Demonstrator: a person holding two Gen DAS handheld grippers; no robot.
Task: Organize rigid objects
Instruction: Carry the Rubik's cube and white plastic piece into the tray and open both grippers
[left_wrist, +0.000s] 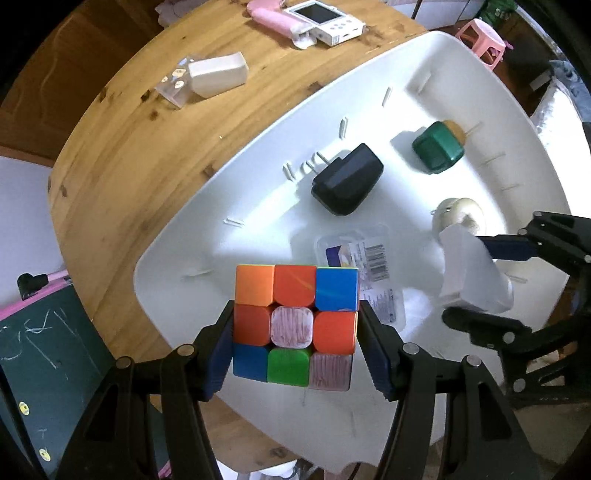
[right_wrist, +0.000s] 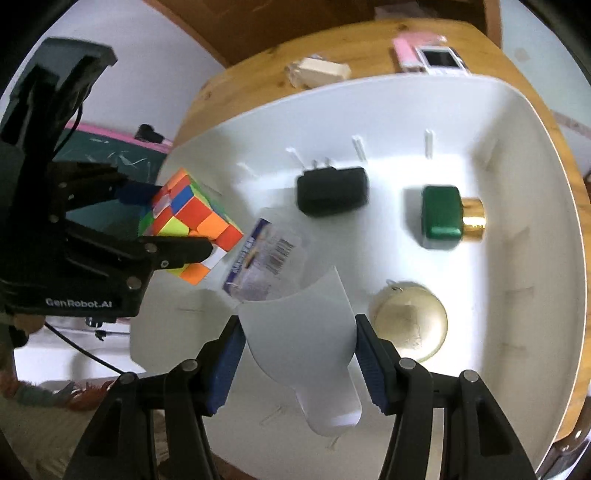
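The left tongs (left_wrist: 295, 328) clamp a cube (left_wrist: 295, 325) by two opposite faces, pads flat against its sides, holding it just above the near end of a white bin (left_wrist: 258, 177) that fills most of the round wooden table (left_wrist: 122, 155). The right tongs (right_wrist: 299, 354) are closed on a white scoop (right_wrist: 306, 339), gripping its curved bowl from either side over the same bin. Largest of the things already lying on the bin floor is a clear plastic pack (left_wrist: 365, 266) with a barcode, then a black charger (left_wrist: 347, 181), a green bottle (left_wrist: 439, 147) with a gold cap, and a pale round ball (right_wrist: 410, 321), all apart from one another. Outside the bin on the table lie a white box (left_wrist: 218, 74), a pink case (left_wrist: 273, 18) and a small white device (left_wrist: 325, 18). The cube looks stiff and light but its smooth faces may slip, so a square hold across flat sides suits it; the thin scoop probably flexes and is best pinched lightly.
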